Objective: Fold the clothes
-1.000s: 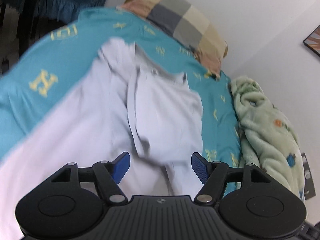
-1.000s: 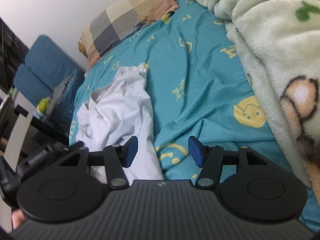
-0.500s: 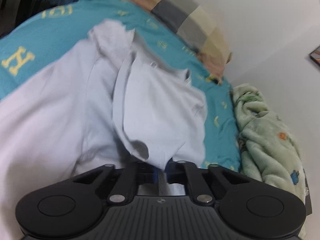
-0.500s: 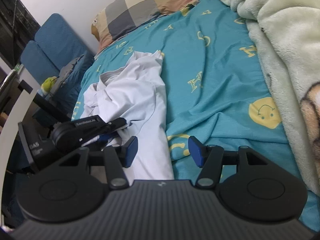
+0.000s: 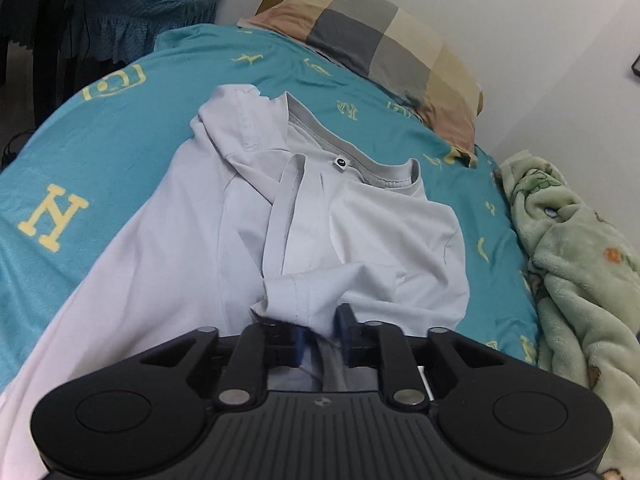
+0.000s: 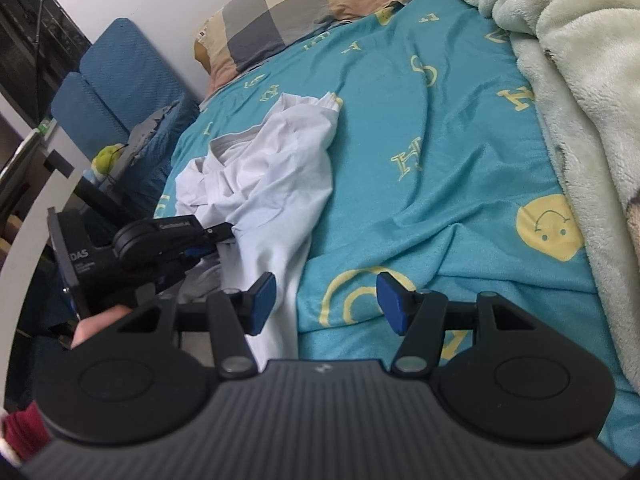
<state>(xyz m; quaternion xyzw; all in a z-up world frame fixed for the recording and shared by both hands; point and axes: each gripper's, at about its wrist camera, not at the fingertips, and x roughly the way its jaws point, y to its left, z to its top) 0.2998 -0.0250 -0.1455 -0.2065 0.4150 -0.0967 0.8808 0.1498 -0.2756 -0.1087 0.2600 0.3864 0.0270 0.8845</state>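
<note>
A pale grey-white T-shirt [image 5: 192, 240] lies crumpled on the teal bedsheet [image 5: 120, 128], collar toward the pillow. My left gripper [image 5: 320, 336] is shut on a bunched fold of the shirt [image 5: 304, 296] near its lower middle. In the right wrist view the shirt [image 6: 276, 176] lies left of centre, and the left gripper [image 6: 200, 240] shows pinching its near edge. My right gripper [image 6: 326, 300] is open and empty, just above the sheet, with its left fingertip [image 6: 264, 294] beside the shirt's hanging edge.
A checked pillow [image 5: 384, 44] lies at the head of the bed. A green fleece blanket [image 5: 580, 280] is heaped along the right side, also in the right wrist view [image 6: 580, 80]. A blue chair [image 6: 116, 80] stands left of the bed.
My left gripper went from open to shut on a fold of the shirt and has lifted it a little. My right gripper stayed open and moved slightly nearer the shirt's edge.
</note>
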